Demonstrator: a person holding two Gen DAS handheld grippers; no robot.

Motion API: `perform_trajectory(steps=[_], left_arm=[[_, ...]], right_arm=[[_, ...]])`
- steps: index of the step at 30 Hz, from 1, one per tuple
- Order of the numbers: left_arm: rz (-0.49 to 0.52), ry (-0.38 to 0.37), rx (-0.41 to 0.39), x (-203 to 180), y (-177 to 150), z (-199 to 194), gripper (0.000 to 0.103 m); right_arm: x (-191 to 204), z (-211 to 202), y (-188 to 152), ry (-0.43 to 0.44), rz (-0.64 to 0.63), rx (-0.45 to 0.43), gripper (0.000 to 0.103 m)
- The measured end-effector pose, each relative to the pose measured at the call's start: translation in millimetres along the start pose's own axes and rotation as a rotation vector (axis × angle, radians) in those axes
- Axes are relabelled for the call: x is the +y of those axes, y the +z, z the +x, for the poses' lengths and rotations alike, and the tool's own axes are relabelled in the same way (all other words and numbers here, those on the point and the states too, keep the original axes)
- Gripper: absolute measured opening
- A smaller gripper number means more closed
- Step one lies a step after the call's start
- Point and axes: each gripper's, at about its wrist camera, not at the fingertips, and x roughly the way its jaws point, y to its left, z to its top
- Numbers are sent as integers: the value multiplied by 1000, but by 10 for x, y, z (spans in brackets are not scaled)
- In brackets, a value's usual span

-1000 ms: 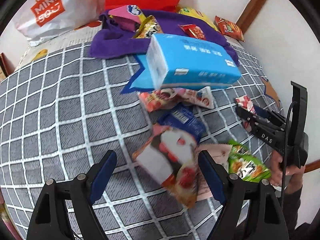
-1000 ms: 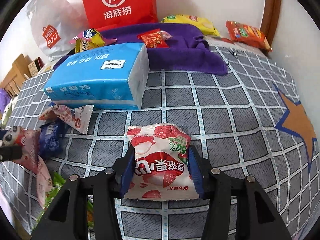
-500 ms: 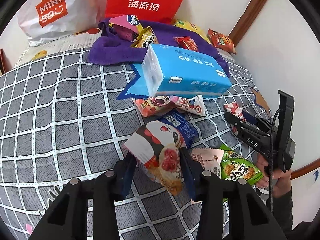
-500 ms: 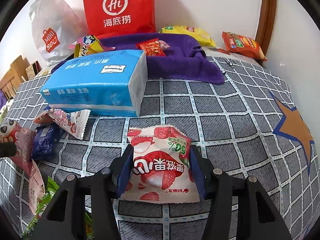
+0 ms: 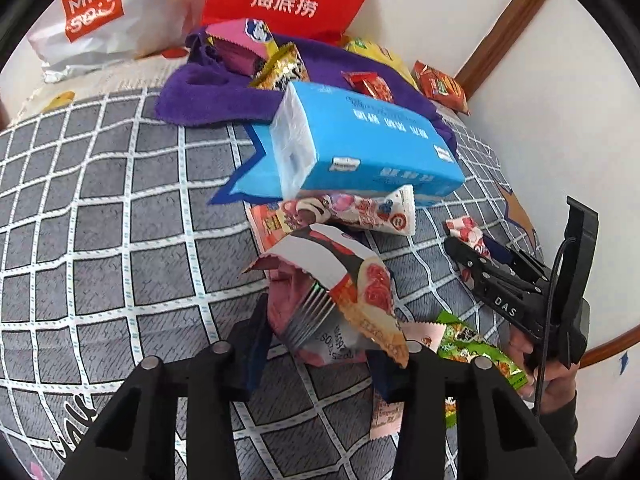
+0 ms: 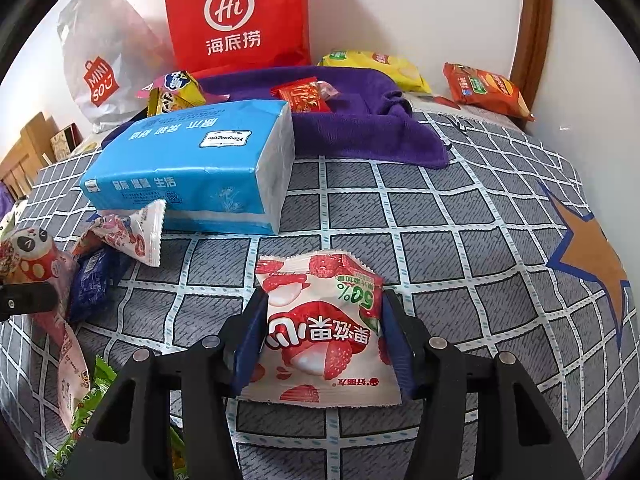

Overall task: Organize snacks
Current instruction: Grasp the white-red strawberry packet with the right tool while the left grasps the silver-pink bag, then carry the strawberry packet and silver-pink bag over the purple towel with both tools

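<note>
the left gripper (image 5: 320, 344) is closing on the panda snack bag (image 5: 340, 280), lifted above the checked blanket (image 5: 100, 220), while the right gripper (image 6: 322, 340) is opening around the strawberry bag (image 6: 320, 320) lying there, so hold gently and lift slowly.

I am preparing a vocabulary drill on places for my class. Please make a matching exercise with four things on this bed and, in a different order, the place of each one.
Things:
1. blue tissue pack
2. small red packet
3. red bag
4. orange chip bag

Places:
A. stands against the wall
B. lies on the purple towel
C. lies beside the wooden post
D. lies on the grey checked cover, in front of the towel

Pairs: 1-D, 2-B, 3-A, 4-C
</note>
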Motion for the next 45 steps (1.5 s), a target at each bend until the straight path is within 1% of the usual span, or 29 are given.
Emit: perform_trajectory(steps=[5,10,13,16,19,22,27,30,34,37,39,41,43,45], left_arm=[[21,15,-13,-31,-6,18,39],[23,28,-75,-11,-43,54,39],[31,23,-118,4,-85,61,39],[41,10,-138,17,-118,80,40],[53,-12,-131,51,-120,118,43],[40,-39,-140,106,-115,129,43],[80,-17,-167,68,-152,131,43],[78,-27,-169,78,-154,124,42],[49,-70,-176,147,-164,95,40],[43,-85,-183,156,-184,73,39],[53,-79,-188,126,-191,63,39],[64,-65,-189,94,-197,51,39],[73,-42,-181,48,-194,20,38],[82,-48,-185,17,-171,-37,37]], right_arm=[[-3,2,2,8,4,1,57],[-5,7,6,12,4,1,58],[-5,12,7,15,4,2,59],[2,15,8,14,1,3,60],[17,16,7,13,-6,4,62],[19,19,8,21,-12,5,64],[26,26,9,20,-20,6,64],[31,30,9,20,-22,8,65],[22,37,11,23,-23,10,66],[18,39,11,24,-24,8,66],[9,37,12,27,-21,6,64],[0,29,11,24,-14,2,58],[-22,19,7,31,-2,-2,55],[-27,10,7,29,0,-3,54]])
